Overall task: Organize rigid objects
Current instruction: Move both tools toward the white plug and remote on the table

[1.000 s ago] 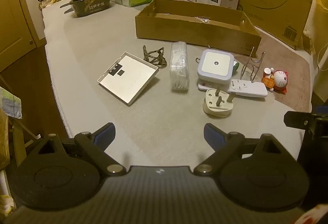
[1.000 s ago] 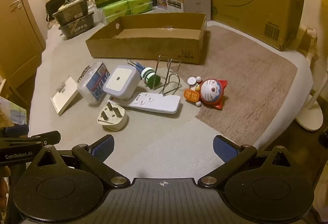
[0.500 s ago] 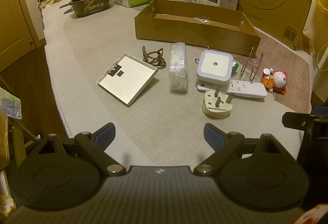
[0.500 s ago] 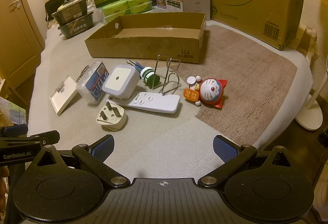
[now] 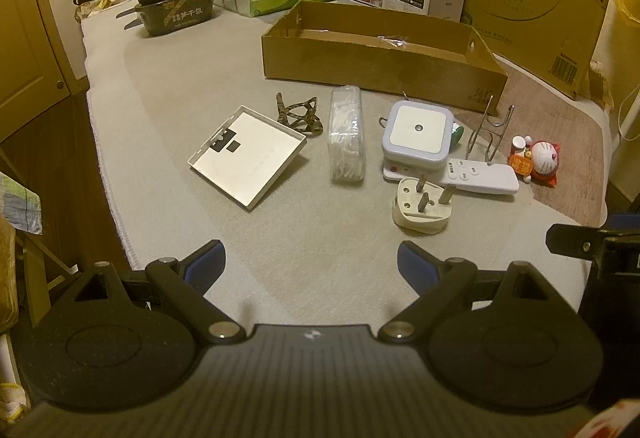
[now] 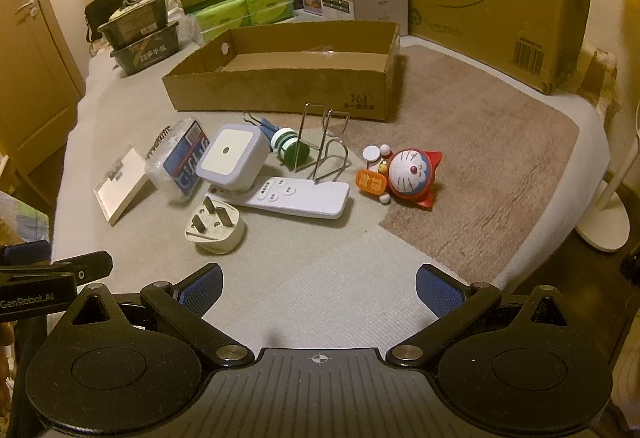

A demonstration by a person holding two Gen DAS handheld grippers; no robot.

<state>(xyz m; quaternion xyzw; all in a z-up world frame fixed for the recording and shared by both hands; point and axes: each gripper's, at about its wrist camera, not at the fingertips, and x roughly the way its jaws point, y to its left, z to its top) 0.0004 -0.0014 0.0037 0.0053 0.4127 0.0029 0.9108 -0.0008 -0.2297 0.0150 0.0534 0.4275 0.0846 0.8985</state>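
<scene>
Ahead, shallow cardboard box (image 6: pixel 280 93) with only a clear scrap inside; both jaws wide apart, empty.

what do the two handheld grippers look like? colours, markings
Both match: left gripper and right gripper have black linkage arms on round black pivot discs, silver rivets, a ribbed dark grey body with a small white crosshair mark, and fingers with blue textured pads. White "GenRobot.AI" lettering marks the left unit's side.

Nothing has visibly changed: every object lies where it did before.
</scene>
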